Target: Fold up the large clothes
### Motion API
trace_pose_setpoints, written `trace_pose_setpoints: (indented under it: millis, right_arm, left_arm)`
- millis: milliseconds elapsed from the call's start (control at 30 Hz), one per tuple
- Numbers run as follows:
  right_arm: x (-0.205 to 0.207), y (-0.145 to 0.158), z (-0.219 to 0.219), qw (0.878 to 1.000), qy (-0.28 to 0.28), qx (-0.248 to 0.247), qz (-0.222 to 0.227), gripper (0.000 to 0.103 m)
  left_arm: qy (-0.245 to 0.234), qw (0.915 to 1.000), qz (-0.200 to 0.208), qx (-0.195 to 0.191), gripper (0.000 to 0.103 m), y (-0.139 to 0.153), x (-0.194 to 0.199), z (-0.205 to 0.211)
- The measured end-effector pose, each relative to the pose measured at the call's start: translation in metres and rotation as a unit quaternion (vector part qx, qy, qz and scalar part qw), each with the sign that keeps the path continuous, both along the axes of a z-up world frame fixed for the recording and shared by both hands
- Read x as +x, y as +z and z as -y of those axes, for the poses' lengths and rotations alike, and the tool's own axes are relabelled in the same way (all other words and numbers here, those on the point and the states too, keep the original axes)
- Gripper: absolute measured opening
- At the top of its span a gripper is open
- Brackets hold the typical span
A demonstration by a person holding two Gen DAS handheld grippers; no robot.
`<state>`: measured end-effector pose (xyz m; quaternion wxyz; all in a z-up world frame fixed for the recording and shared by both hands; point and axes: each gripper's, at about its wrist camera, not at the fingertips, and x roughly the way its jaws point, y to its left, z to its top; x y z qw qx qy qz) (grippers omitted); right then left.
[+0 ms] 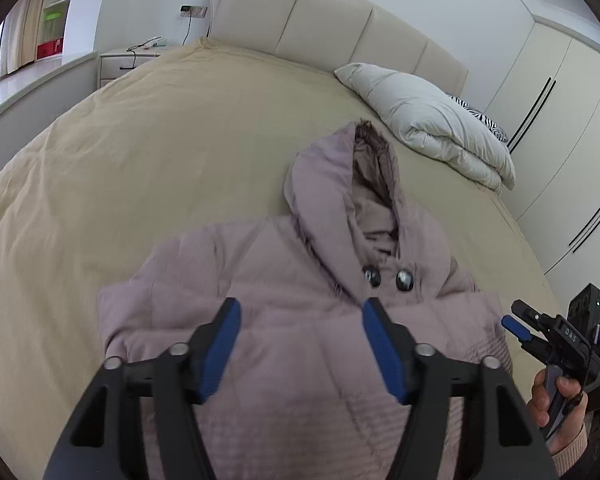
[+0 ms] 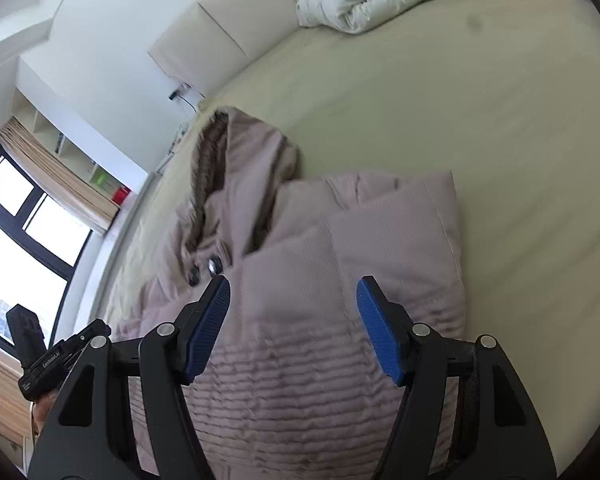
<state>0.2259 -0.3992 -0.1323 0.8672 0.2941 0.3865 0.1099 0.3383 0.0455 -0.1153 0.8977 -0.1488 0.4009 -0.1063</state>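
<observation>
A mauve padded hooded coat lies front up on the bed's beige sheet, hood pointing at the headboard, two dark buttons at the collar. It looks folded into a compact block with its sleeves tucked in. In the right wrist view the coat shows a sleeve folded over its front. My left gripper hovers open and empty above the coat's chest. My right gripper is open and empty above the coat's right side; it also shows in the left wrist view at the coat's right edge.
A folded white duvet lies at the head of the bed on the right, against the cream headboard. A nightstand stands far left. Wardrobe doors line the right side. A window is on the left.
</observation>
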Motion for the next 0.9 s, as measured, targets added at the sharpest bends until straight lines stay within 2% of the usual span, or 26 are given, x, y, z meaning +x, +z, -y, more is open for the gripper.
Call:
trace_pose_setpoints:
  millis: [100, 167, 233, 333, 433, 500, 567, 600, 667, 733, 800, 900]
  right_arm:
    - [0.019, 0.015, -0.001, 1.000, 0.006, 0.002, 0.009, 0.066]
    - [0.028, 0.019, -0.008, 1.000, 0.014, -0.013, 0.007, 0.066]
    - [0.036, 0.016, -0.013, 0.999, 0.020, -0.038, 0.002, 0.066]
    - [0.047, 0.000, -0.014, 0.999, 0.019, -0.042, -0.012, 0.066]
    - [0.051, -0.019, -0.012, 0.999, 0.021, -0.038, -0.011, 0.066]
    - [0.051, -0.027, -0.016, 0.998, 0.025, -0.052, 0.002, 0.066]
    - [0.049, -0.034, -0.020, 0.997, 0.028, -0.066, 0.014, 0.067]
    - [0.049, -0.036, -0.021, 0.997, 0.029, -0.073, 0.017, 0.067]
    - [0.050, -0.039, -0.020, 0.997, 0.031, -0.070, 0.020, 0.067]
    - [0.049, -0.036, -0.016, 0.997, 0.028, -0.064, 0.021, 0.067]
    - [0.049, -0.026, -0.017, 0.998, 0.015, -0.065, 0.022, 0.067]
    - [0.054, -0.002, -0.031, 0.996, 0.028, -0.057, 0.059, 0.067]
  left_arm:
    - [-0.006, 0.9995, 0.007, 0.029, 0.078, 0.009, 0.047, 0.021]
    - [-0.007, 0.9990, -0.003, 0.043, 0.078, 0.008, 0.084, 0.040]
    - [-0.011, 0.9979, -0.011, 0.062, 0.078, 0.005, 0.117, 0.062]
    - [-0.017, 0.9948, -0.017, 0.099, 0.079, -0.003, 0.157, 0.095]
    - [-0.021, 0.9830, -0.033, 0.179, 0.085, -0.021, 0.193, 0.126]
    - [-0.007, 0.9795, -0.040, 0.197, 0.085, -0.033, 0.213, 0.129]
    - [-0.002, 0.9796, -0.056, 0.193, 0.075, -0.045, 0.225, 0.124]
    - [-0.002, 0.9809, -0.063, 0.184, 0.062, -0.051, 0.227, 0.120]
    - [-0.005, 0.9848, -0.061, 0.163, 0.050, -0.055, 0.223, 0.112]
    - [-0.008, 0.9856, -0.045, 0.163, 0.023, -0.053, 0.214, 0.108]
    - [-0.007, 0.9861, -0.024, 0.164, 0.014, -0.046, 0.204, 0.107]
    - [0.000, 0.9889, 0.012, 0.148, 0.011, -0.032, 0.188, 0.099]
